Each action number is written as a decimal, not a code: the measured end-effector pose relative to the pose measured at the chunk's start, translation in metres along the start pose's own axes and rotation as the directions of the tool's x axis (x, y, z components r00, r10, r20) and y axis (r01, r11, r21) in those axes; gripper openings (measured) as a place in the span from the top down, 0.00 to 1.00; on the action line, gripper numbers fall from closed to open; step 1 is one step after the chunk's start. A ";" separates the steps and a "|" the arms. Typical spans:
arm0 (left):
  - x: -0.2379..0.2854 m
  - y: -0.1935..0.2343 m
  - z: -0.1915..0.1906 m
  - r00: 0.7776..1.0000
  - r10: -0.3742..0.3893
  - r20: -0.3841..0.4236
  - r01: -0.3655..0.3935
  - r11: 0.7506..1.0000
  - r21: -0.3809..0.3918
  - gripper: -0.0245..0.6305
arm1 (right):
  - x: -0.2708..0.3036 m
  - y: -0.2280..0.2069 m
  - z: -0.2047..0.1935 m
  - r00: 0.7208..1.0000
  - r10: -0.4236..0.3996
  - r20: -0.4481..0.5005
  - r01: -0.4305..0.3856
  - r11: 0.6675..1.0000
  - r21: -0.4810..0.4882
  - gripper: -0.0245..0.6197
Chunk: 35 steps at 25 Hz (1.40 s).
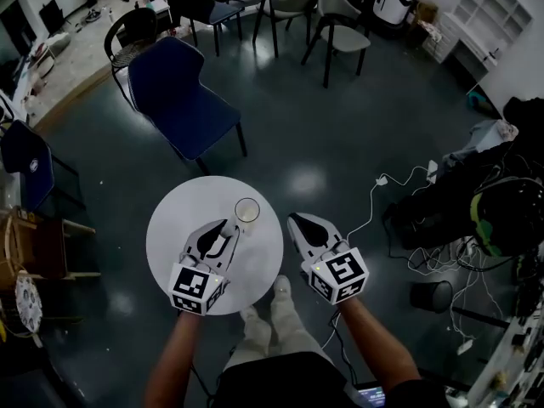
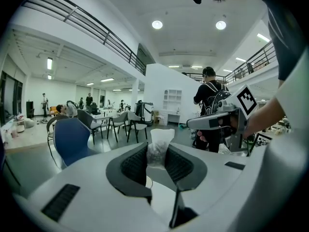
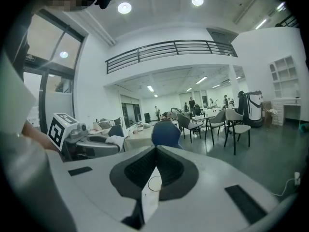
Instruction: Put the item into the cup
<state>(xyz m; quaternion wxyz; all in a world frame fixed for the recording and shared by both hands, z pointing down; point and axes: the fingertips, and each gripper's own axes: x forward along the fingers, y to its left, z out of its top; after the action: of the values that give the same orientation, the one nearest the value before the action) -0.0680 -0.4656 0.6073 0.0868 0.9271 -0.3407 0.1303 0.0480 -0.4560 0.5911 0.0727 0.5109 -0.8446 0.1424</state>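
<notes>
Softness defines the small clear plastic bag of granules (image 2: pixel 160 138), light and crushable, pinched mid-body in the left tongs (image 2: pixel 157 153); right tongs (image 3: pixel 155 152) sit closed, empty.

White for the round counter (image 1: pixel 166 236), clear for the cup (image 1: pixel 247 210), translucent white over grey speckles for the plastic bag (image 2: pixel 159 146), pale grey with black pads and black-and-white marker cubes for the left gripper (image 1: pixel 229 228) and right gripper (image 1: pixel 295 221), navy for the chair (image 1: pixel 183 100), dark glossy grey for the floor (image 1: pixel 340 134).
</notes>
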 end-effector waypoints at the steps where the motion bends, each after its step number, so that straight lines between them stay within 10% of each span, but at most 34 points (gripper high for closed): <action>1: 0.005 0.001 -0.003 1.000 -0.002 -0.008 0.002 1.000 0.000 0.81 | 0.003 -0.003 -0.003 1.000 -0.001 -0.003 0.001 1.000 0.005 0.94; 7: 0.042 0.017 -0.032 0.998 -0.011 -0.062 0.004 0.993 -0.115 0.81 | 0.019 -0.023 -0.031 1.000 -0.010 -0.024 0.011 0.999 0.047 0.94; 35: 0.185 0.060 -0.153 0.972 -0.036 -0.231 0.026 0.999 -0.044 0.81 | 0.066 -0.095 -0.149 0.989 -0.060 -0.134 0.079 0.986 0.149 0.94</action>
<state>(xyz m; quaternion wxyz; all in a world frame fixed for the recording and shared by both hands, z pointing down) 0.0005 -0.5857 0.8132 0.1468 0.9088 -0.3164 0.2291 0.0975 -0.5060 0.7662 0.0924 0.5339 -0.8063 0.2371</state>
